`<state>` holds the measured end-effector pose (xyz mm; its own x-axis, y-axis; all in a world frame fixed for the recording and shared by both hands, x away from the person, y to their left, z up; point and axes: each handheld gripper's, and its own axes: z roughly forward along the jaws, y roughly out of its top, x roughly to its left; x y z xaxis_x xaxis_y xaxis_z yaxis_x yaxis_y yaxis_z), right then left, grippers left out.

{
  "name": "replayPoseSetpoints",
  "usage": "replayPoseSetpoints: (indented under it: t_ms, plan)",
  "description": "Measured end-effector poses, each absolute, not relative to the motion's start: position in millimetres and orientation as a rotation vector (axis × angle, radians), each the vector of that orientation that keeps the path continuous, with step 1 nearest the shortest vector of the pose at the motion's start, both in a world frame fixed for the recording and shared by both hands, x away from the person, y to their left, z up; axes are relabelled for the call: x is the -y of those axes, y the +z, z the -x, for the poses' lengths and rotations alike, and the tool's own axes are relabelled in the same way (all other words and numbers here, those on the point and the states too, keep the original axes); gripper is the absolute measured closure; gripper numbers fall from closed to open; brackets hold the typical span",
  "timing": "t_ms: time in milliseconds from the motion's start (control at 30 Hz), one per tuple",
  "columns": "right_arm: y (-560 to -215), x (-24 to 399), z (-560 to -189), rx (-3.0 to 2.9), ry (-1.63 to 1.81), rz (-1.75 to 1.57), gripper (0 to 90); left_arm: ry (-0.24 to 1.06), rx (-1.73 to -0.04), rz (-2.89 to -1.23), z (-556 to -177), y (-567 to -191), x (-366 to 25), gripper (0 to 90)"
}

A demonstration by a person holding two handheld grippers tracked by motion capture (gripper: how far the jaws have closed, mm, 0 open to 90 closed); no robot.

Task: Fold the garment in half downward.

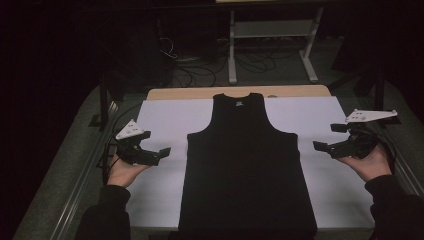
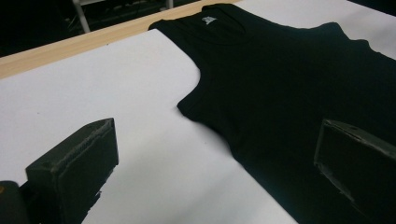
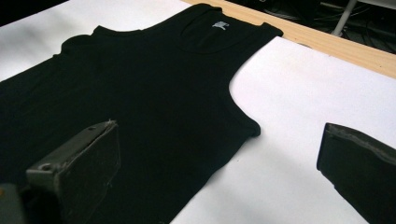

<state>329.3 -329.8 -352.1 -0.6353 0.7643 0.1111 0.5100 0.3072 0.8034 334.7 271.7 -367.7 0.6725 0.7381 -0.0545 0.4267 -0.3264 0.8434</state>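
Observation:
A black sleeveless top [image 1: 245,160] lies flat on a white sheet [image 1: 160,115], neck toward the far edge, hem at the near edge. My left gripper [image 1: 152,143] hovers open just left of the top's left side, held in a hand. My right gripper [image 1: 331,137] hovers open off the top's right side. In the left gripper view the top [image 2: 289,88] spreads ahead with its armhole curve between the wide jaws. In the right gripper view the top [image 3: 140,84] lies ahead and to the left, its small neck label [image 3: 219,24] visible.
The white sheet covers a wooden table whose bare far edge [image 1: 210,93] shows beyond the neck. Behind the table stand a metal frame [image 1: 270,45] and loose cables [image 1: 200,65] on the dark floor.

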Motion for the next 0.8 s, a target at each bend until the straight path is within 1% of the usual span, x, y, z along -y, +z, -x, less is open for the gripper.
replayPoseSetpoints:
  t_ms: [367, 800]
  plan:
    - [-351, 326, -344, -2.321, 1.231, -1.142, 0.0, 0.416, -0.899, -1.976, -351, -360, -264, 0.0]
    - [-350, 323, -365, -2.339, 1.222, -1.145, 0.0, 0.375, -0.889, -2.007, -367, -368, -250, 0.0]
